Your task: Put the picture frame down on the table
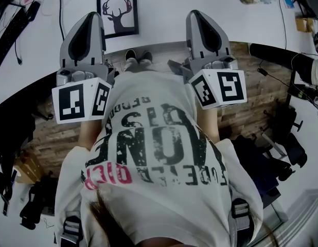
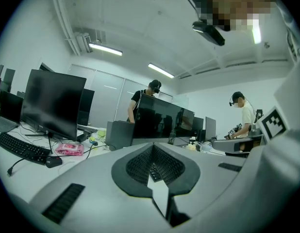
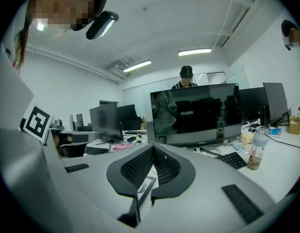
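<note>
The picture frame [image 1: 117, 13], black-edged with a deer-head print, lies flat on the white table [image 1: 164, 14] at the far middle of the head view. My left gripper [image 1: 91, 16] hovers just left of it, jaws shut and empty. To the frame's right, over the table edge, my right gripper [image 1: 201, 14] is also shut with nothing held. In the right gripper view a corner of the frame [image 3: 142, 187] shows below the meeting jaws [image 3: 152, 147]. The left gripper view shows its jaws [image 2: 153, 146] closed, with only table beneath.
Dark monitors [image 3: 196, 113] [image 2: 53, 103] stand on the desk ahead, with keyboards [image 3: 232, 159] [image 2: 21, 149], a mouse [image 2: 54, 161], a pink packet [image 2: 70, 148] and a bottle [image 3: 257, 152]. Cables [image 1: 61, 9] run left of the frame. Two people [image 2: 147, 98] [image 2: 242, 113] stand behind.
</note>
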`<act>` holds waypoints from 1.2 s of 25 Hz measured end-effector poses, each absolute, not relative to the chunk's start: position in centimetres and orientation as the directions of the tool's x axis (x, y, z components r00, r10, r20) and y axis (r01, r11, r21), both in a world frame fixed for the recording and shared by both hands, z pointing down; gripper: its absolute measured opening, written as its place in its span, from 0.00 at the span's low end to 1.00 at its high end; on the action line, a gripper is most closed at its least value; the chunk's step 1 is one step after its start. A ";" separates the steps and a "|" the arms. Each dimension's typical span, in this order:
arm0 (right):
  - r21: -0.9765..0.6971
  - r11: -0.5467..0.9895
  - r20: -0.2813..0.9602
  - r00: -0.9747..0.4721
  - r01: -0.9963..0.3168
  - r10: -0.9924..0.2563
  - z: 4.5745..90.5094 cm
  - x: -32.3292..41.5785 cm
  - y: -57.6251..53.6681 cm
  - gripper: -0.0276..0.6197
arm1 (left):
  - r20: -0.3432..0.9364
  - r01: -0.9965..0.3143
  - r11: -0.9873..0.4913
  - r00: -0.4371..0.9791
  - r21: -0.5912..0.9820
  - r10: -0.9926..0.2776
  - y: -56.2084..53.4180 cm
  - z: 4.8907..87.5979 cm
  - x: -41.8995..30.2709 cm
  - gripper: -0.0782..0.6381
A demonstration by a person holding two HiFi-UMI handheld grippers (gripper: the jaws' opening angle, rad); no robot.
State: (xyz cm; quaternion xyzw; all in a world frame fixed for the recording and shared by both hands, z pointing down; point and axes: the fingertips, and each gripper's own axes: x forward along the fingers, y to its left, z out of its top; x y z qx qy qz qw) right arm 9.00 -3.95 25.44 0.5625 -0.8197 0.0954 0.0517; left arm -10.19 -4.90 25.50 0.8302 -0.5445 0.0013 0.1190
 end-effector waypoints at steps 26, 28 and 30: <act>-0.119 0.331 0.243 -0.351 -0.936 -0.904 27.7 11.3 -4.2 0.04 | 0.195 -0.894 -0.411 0.442 0.181 -0.875 -6.0 26.8 -7.6 0.11; -0.126 0.327 0.238 -0.348 -0.937 -0.907 27.8 11.5 -4.3 0.04 | 0.191 -0.892 -0.415 0.446 0.181 -0.874 -6.2 26.5 -7.1 0.11; -0.135 0.321 0.229 -0.345 -0.937 -0.910 27.9 11.8 -4.4 0.04 | 0.182 -0.888 -0.426 0.454 0.172 -0.872 -6.4 26.1 -6.5 0.11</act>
